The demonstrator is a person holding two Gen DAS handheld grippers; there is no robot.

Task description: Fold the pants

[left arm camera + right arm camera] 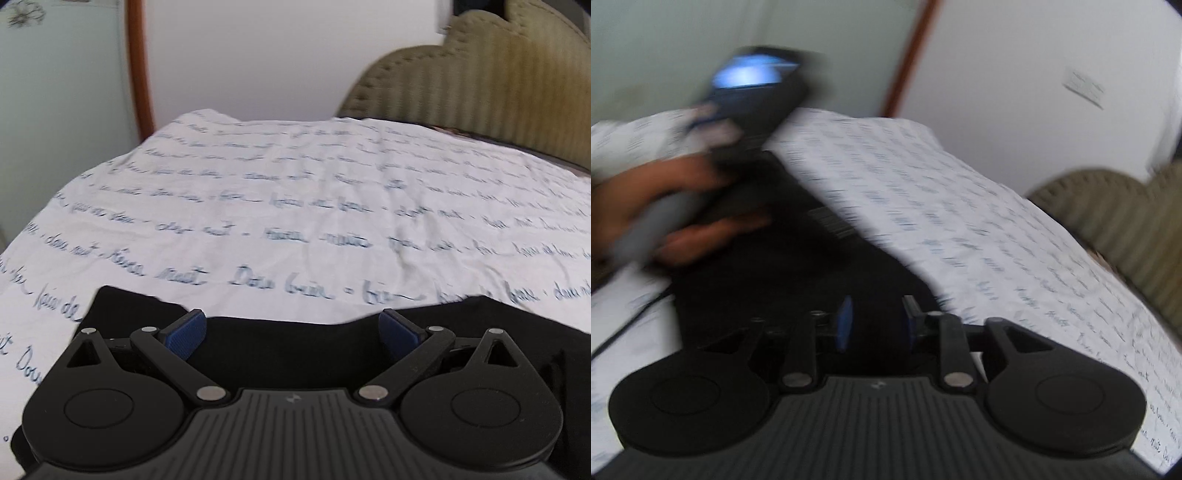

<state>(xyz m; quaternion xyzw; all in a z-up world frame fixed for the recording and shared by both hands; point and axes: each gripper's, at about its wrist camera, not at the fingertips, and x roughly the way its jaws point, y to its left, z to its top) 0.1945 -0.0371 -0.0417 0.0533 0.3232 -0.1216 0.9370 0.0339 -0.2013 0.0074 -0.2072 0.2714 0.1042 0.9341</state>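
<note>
Left tongs [291, 332] gape over pants [288, 354] edge, bedsheet [295, 192] beyond.

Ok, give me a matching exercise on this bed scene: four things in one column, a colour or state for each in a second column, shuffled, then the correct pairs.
Things:
1. pants
2. bedsheet
3. headboard
4. left claw

Colour or state:
A. olive green, ribbed
B. open wide, above the dark cloth
C. black, lying on the bed
D. white with blue handwriting print

Pairs: 1-C, 2-D, 3-A, 4-B
</note>
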